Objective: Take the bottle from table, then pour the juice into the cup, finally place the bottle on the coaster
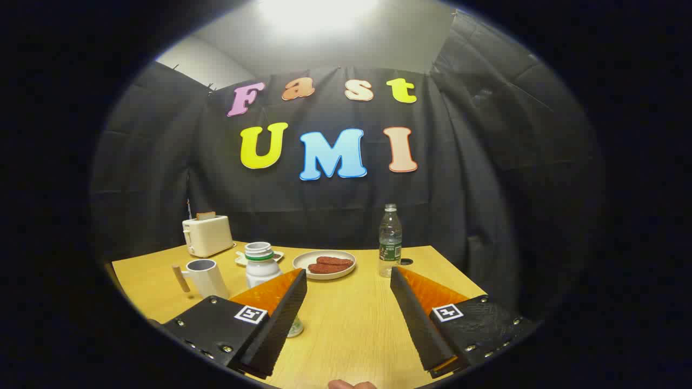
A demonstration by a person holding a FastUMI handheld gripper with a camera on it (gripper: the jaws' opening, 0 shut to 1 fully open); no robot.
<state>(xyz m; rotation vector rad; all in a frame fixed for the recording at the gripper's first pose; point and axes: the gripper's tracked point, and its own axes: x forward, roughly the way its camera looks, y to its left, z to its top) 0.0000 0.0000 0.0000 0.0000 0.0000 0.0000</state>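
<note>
well, the clear plastic water bottle [390,241] stands upright on the yellow wooden table [351,319], near its far right corner and close to the black cloth wall behind it. it has a pale cap and a dark green label around its lower half, and it sits just beyond the tip of the right finger, untouched. a small dark round thing [406,261] lies flat on the table just to the right of the bottle's base; it may be the coaster, though it is too small to tell for sure.

the gripper [348,278] is released, its two fingers spread wide with bare tabletop between them, and neither finger presses on anything.

to the left, a white cup with a wooden handle [204,277] stands upright, near the left finger. just right of it stands a squat white jar [260,265] with a green band below its open mouth, partly hidden behind the left fingertip. behind the jar a small white dish [241,260] holds something dark. a round white plate [324,265] with two reddish sausages [330,264] lies between the jar and the bottle. a cream toaster [207,235] with a slice of toast sticking up sits at the table's far left corner.
</note>
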